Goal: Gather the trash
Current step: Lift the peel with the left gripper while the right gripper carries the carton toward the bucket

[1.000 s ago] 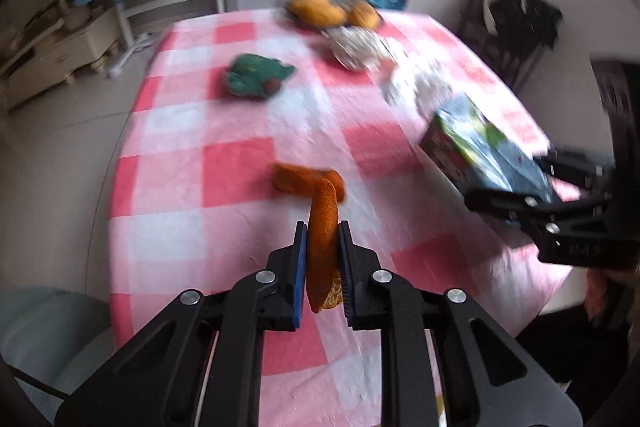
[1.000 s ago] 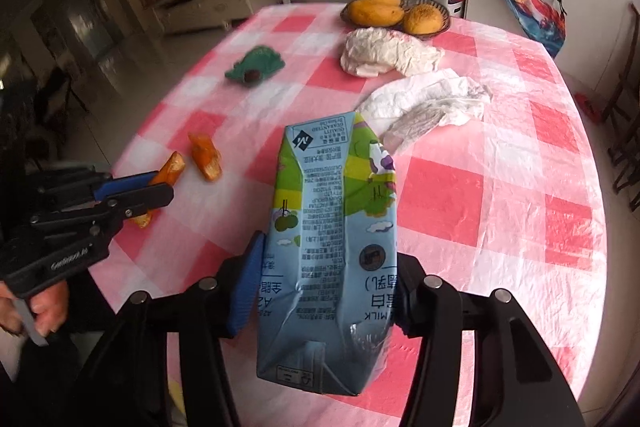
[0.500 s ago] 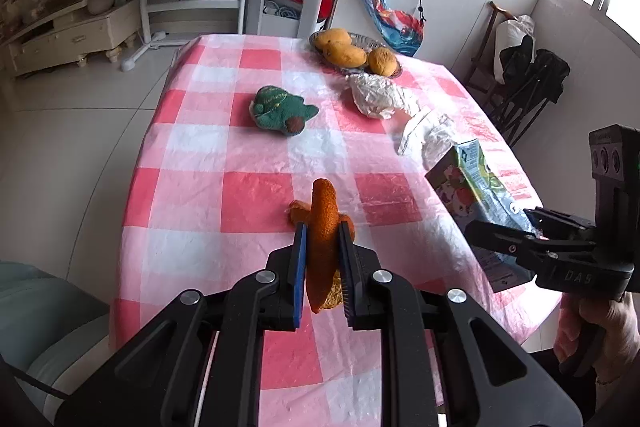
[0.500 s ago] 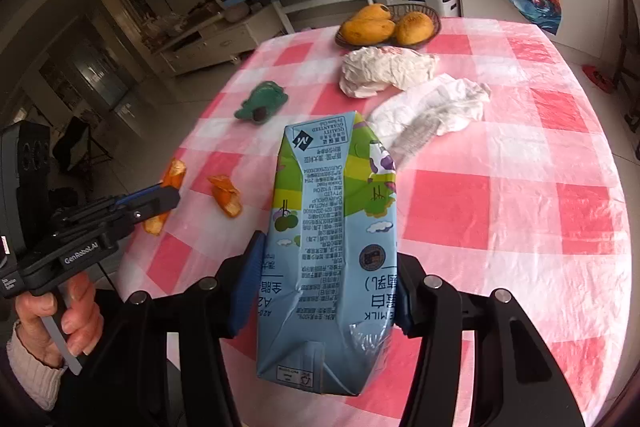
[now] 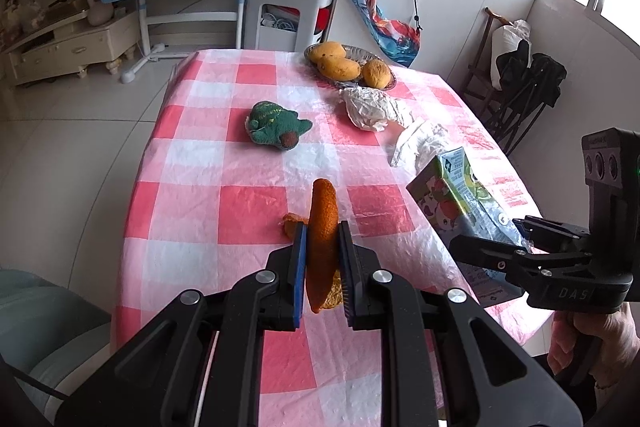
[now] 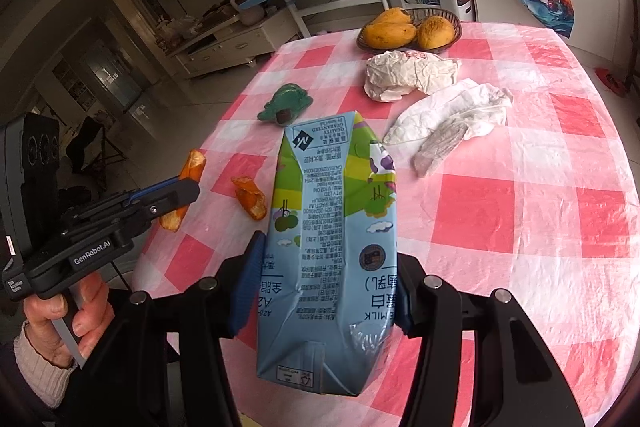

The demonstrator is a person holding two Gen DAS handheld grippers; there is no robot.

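Orange curled peel strip point(image 5: 321, 243) stands upright in your left jaws; right jaws clamp the blue milk carton point(image 6: 334, 255) lengthwise; second peel point(image 6: 249, 202) lies nearer left

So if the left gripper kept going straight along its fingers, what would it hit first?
Probably the loose orange peel piece on the tablecloth, just beyond the peel strip that the left gripper already holds. Depth is hard to judge here.
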